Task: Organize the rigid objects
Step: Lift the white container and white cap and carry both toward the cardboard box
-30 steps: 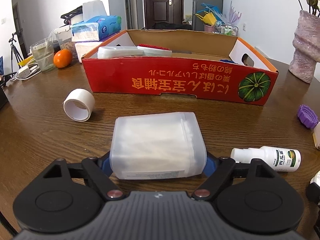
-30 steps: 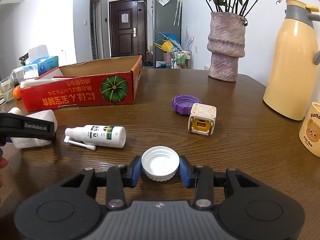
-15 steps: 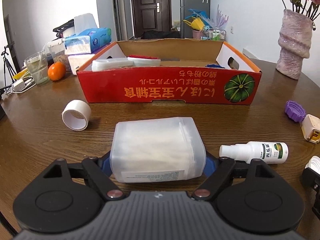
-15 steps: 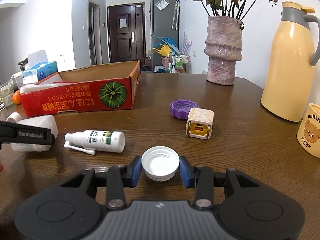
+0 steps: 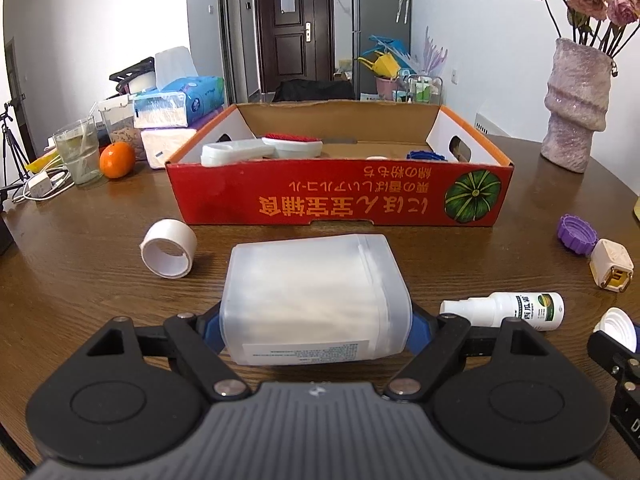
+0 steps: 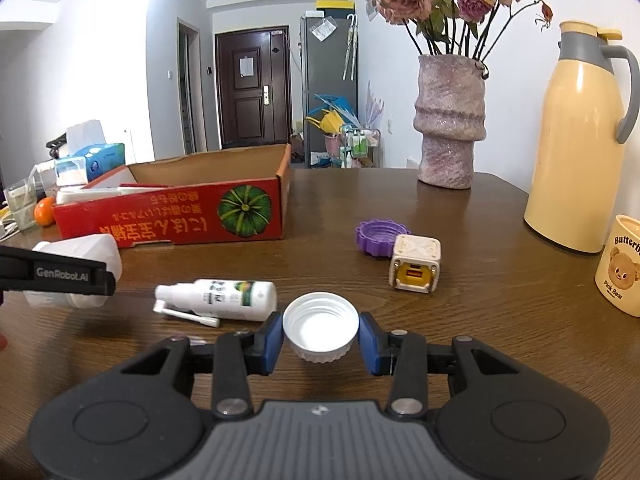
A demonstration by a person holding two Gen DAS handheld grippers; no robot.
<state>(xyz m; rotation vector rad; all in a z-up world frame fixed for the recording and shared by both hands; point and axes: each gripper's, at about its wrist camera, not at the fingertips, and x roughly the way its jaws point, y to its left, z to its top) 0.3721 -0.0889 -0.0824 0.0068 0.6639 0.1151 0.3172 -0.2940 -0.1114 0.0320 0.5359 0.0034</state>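
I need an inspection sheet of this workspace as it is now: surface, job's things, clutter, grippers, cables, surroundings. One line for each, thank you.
Surface: brown wooden table, no spill seen.
Job's things: red cardboard box already holds some white and blue items; tape roll, spray bottle, purple cap and beige cube lie loose on the table.
Clutter: orange, glass, tissue packs, vase, thermos, bear cup.
Grippers: left gripper clamps a translucent container; right gripper clamps a white cap.
Cables: white adapter with cord at the left edge.
Surroundings: dark door, white walls.
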